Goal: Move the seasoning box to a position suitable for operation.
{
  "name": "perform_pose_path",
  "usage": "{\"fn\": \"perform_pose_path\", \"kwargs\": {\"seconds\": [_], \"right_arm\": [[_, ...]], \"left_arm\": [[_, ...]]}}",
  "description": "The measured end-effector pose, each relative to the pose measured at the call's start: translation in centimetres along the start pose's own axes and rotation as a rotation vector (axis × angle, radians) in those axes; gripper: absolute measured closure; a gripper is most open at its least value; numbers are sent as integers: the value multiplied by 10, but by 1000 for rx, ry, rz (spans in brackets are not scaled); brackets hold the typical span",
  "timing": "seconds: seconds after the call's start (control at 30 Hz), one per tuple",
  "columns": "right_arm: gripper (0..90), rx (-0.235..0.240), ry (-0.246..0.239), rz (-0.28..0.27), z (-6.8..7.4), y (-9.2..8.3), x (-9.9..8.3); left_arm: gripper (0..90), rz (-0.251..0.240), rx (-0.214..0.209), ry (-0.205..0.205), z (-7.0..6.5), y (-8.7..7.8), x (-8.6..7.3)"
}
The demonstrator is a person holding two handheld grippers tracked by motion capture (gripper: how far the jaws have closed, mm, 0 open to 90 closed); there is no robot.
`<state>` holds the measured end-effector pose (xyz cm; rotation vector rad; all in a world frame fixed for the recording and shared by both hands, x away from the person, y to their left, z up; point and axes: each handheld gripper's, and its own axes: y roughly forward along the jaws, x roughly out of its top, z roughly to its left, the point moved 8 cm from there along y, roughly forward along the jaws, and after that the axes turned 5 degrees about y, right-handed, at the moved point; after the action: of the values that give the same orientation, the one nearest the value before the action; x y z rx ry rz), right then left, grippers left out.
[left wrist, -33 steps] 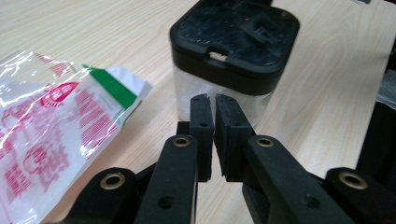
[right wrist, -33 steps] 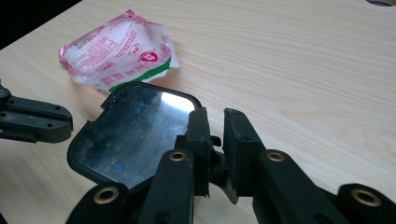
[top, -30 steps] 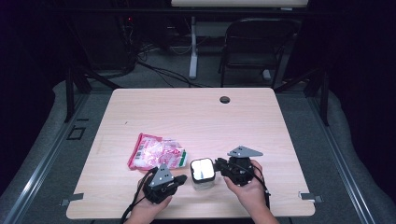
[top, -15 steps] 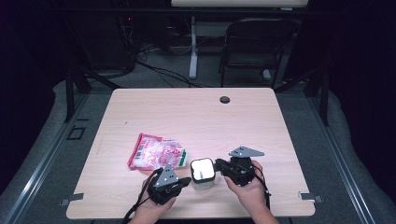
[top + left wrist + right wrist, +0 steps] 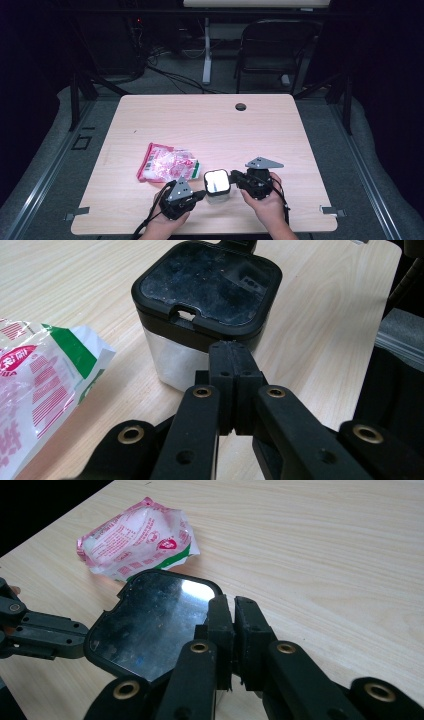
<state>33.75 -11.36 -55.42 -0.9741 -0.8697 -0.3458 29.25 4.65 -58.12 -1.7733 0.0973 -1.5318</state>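
Note:
A small square container with a clear body and a glossy black lid stands near the table's front edge, between the two grippers. My left gripper is shut with nothing between its pads, its tip against the lid's near rim; from above, the left gripper sits at the container's left. My right gripper has just been closing. Only a thin slit is left between its pads, which sit at the rim of the lid. Whether they pinch the rim is hidden. Seen from overhead, the right gripper meets the container's right corner.
A crumpled pink, white and green snack bag lies just left of the container, close to the left gripper. The wooden table has a cable hole at the back. A chair stands behind it.

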Motion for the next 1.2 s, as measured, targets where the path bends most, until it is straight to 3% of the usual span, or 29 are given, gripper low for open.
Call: {"fn": "perform_pose_path", "kwargs": {"seconds": [0.57,0.7,0.9,1.13,1.17,1.2], "right_arm": [[809,5,0,-13,-1,0,-2],[765,13,-41,-21,5,-3,-2],[729,22,-62,-34,9,-13,1],[672,9,-161,-19,16,-23,-18],[658,11,-199,-25,21,-23,-21],[658,11,-199,-25,21,-23,-21]], "left_arm": [[900,-15,-5,2,1,-1,4],[900,-18,-9,3,0,-1,6],[900,-33,-2,3,2,-3,12],[900,-41,-1,3,3,-3,16],[900,-40,-2,4,3,-3,17],[900,-40,-2,4,3,-3,17]]}}
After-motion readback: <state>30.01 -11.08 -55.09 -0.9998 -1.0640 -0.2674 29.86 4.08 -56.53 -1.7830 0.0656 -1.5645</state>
